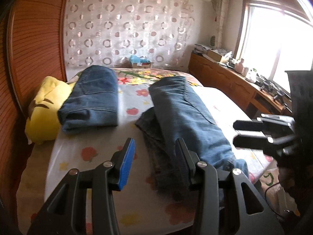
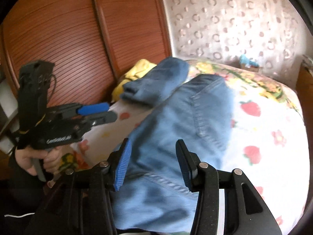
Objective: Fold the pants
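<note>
Here, unfolded jeans (image 1: 182, 115) on bed (image 1: 133, 105), left gripper (image 1: 155, 162) open

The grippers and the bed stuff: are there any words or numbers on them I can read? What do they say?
Left gripper: pale lettering on the side of its black body, too blurred to read.
Box behind the bed: has a label, too small to read.
Jeans, folded jeans, yellow pillow, flowered bed sheet: only pictures and stitching, no words.

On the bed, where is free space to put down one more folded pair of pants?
Bare sheet lies between the folded jeans and the long jeans, and along the near edge before the left gripper. The yellow pillow crowds the left side.
</note>
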